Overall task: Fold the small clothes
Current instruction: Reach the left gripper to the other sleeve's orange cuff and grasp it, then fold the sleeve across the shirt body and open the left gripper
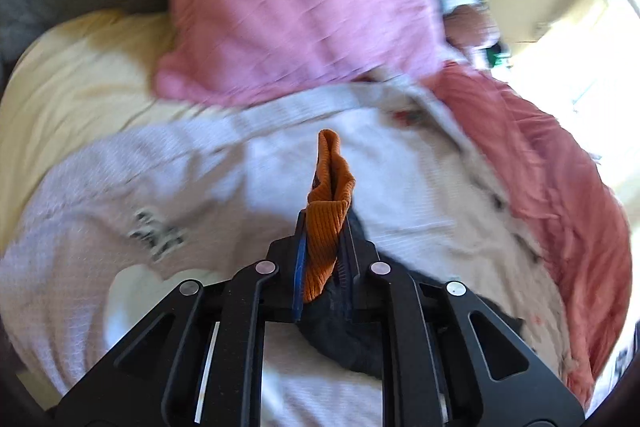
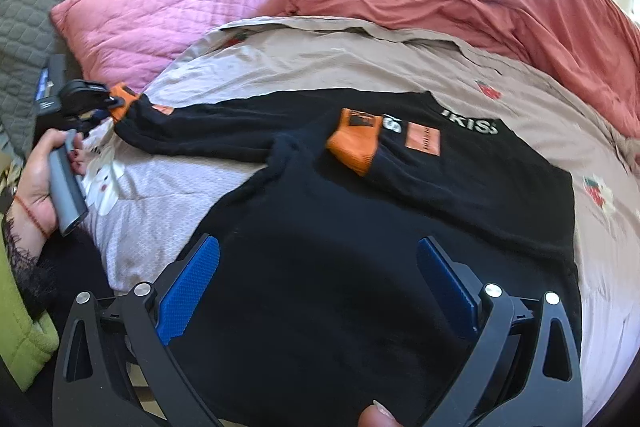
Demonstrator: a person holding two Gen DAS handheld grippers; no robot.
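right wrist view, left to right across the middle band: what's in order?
Person's left hand → left gripper, shut on the orange cuff → black sweater with the other orange cuff folded onto it → beige strawberry-print sheet.

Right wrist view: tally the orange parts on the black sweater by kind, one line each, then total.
Orange cuffs: 2, one on the sleeve folded across the black sweater at, one in the left gripper at
Orange patches: 2
Total: 4
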